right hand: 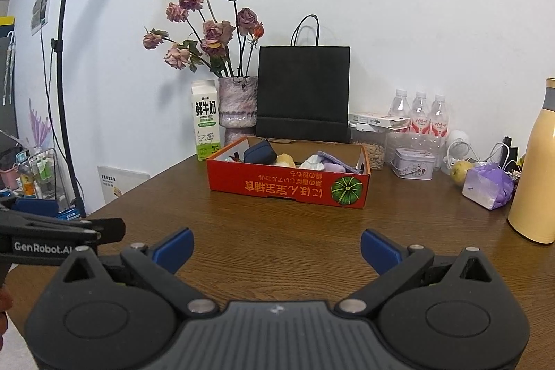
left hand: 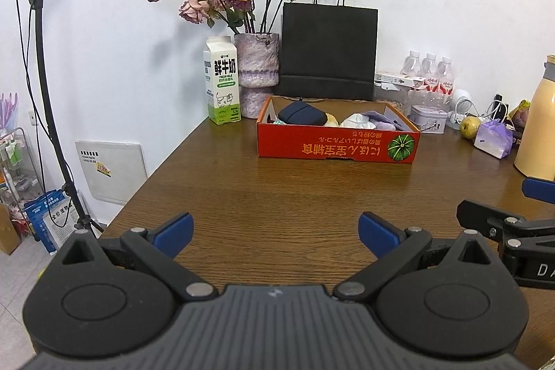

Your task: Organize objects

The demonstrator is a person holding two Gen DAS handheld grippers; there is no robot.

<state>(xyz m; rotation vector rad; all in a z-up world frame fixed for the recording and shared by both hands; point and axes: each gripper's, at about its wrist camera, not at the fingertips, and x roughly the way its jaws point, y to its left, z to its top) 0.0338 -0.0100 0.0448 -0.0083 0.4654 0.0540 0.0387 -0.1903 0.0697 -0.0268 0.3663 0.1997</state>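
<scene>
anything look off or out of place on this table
Nothing is spilled or broken. Two oddities: the red cardboard box sits with its printed text upside down toward the cameras, and the roses in the vase are wilted and drooping. Both the left gripper and right gripper are open and empty.

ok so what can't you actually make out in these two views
- Red box contents: both views, the front wall hides the lower parts; only the tops of a dark pouch and pale cloths show.
- Yellow flask: cut off by the right edge in both views.
- Black bag: its inside is hidden by its own front.
- Tin print: too small to read.
</scene>
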